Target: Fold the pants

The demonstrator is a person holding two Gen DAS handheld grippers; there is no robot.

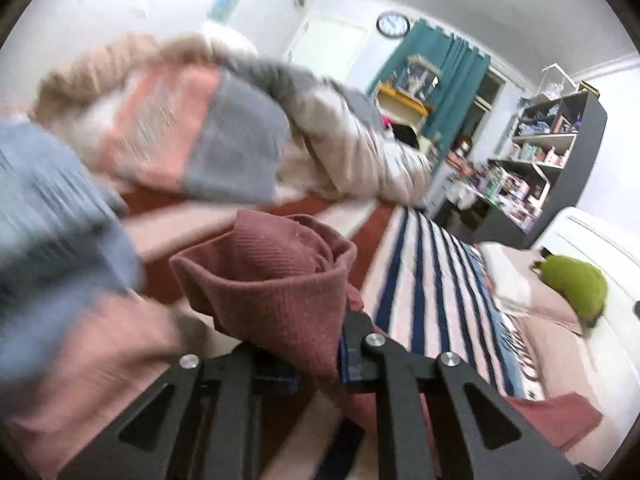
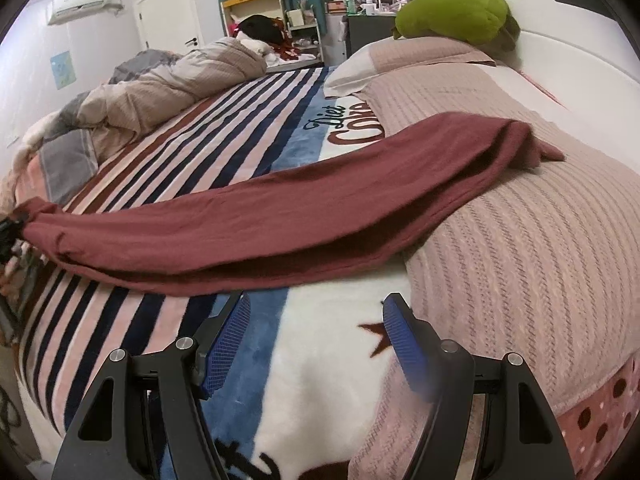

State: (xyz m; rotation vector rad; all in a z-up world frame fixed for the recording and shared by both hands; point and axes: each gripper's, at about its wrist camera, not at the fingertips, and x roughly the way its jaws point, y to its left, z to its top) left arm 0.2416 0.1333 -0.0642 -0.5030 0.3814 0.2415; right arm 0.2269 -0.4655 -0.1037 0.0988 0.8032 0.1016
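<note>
Maroon pants point(image 2: 280, 216) stretched lengthwise across bed point(image 2: 520, 240), no fold visible yet. Left gripper point(image 1: 320, 364) fingers pinched on bunched end; right gripper point(image 2: 316, 344) fingers wide, empty, just short of mid-leg edge. Folding judged barely begun.

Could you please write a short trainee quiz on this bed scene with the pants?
1. True or false: the left tongs are shut on the maroon pants.
2. The right tongs are: A) open and empty, B) shut on the pants, C) holding a pillow.
3. Fill in: the far end of the pants lies on the pink knitted ____.

Key: 1 true; 2 A; 3 blanket.
</note>
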